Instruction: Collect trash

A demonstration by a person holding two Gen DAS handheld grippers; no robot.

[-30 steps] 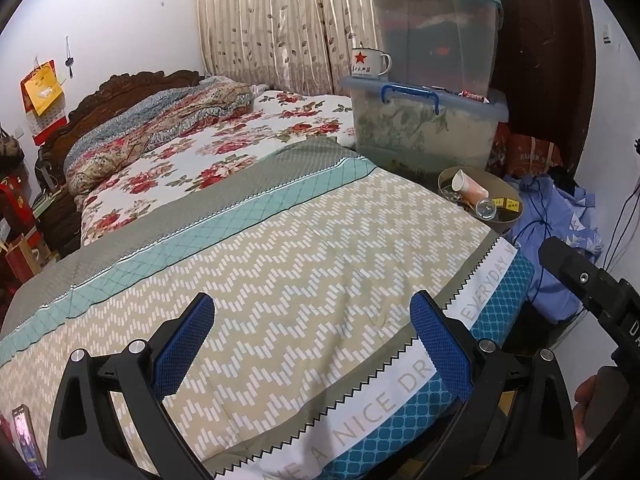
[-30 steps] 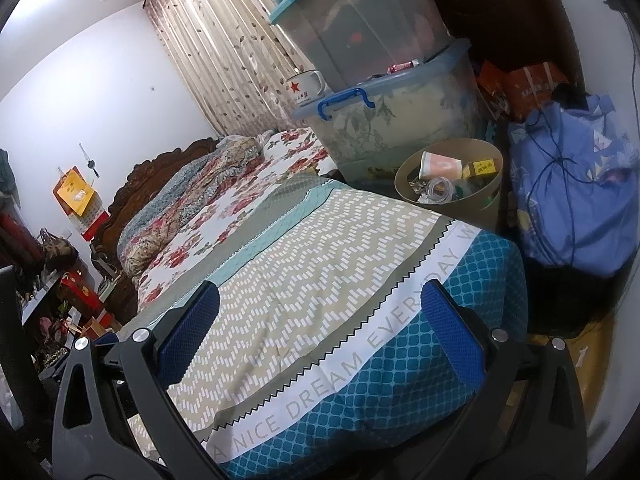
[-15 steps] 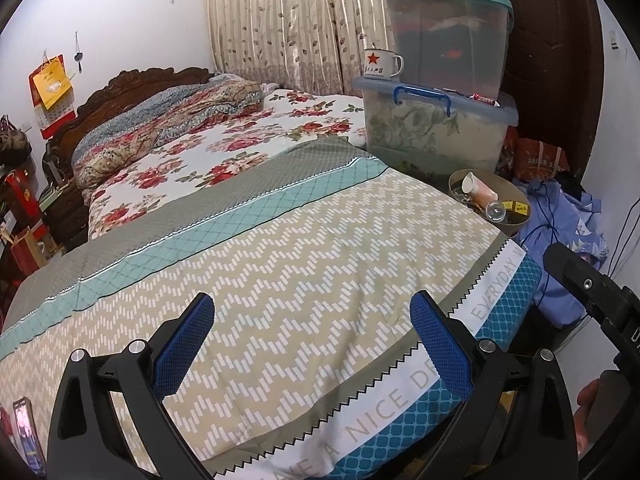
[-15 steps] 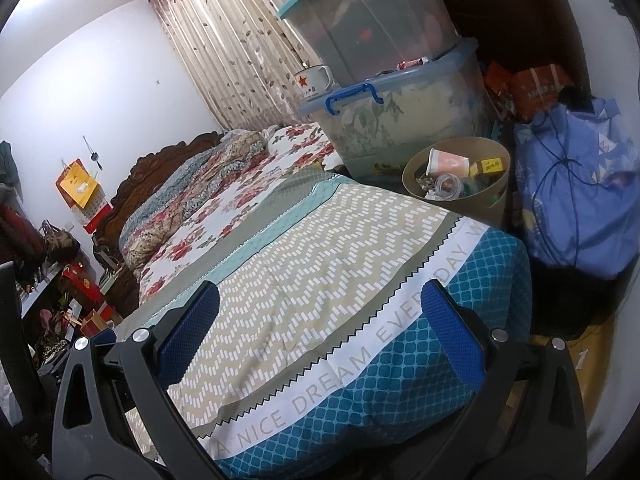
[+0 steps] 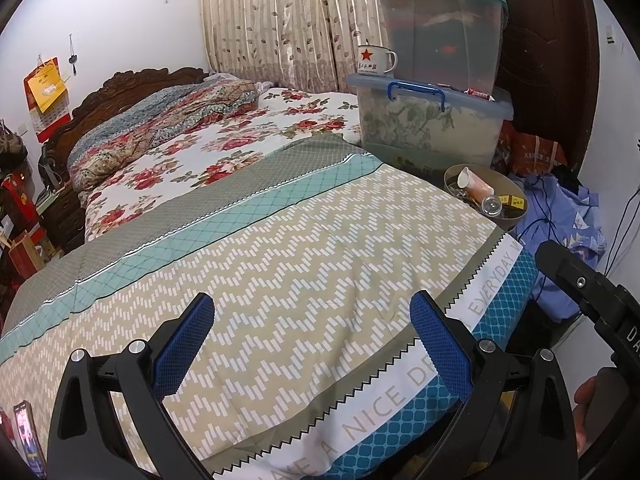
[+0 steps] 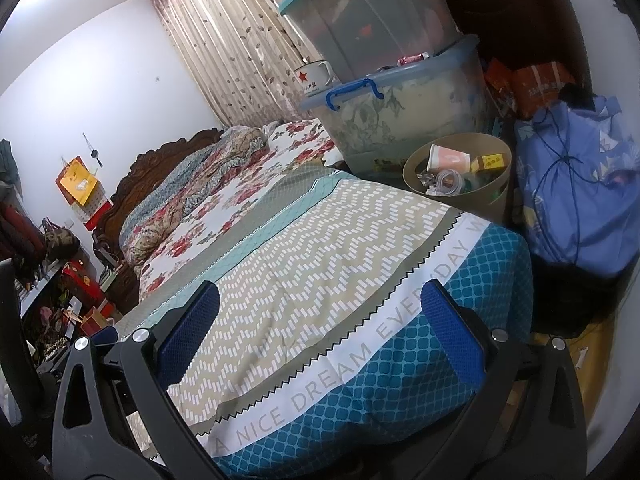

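Observation:
A round tan trash bin stands at the far right corner of the bed; it also shows in the right wrist view. It holds a paper cup, a clear plastic bottle, a yellow box and other scraps. My left gripper is open and empty above the patterned quilt. My right gripper is open and empty over the quilt's foot end. Part of the right gripper's body shows at the right edge of the left wrist view.
Stacked clear storage boxes with a star-marked enamel mug stand beyond the bin. A blue cloth bundle with a cable lies right of the bin. Folded floral bedding and a carved headboard are at the far end. Cluttered furniture stands at left.
Both grippers have drawn back and tilted slightly, so the bed and bin look a little farther away. Both stay open and empty.

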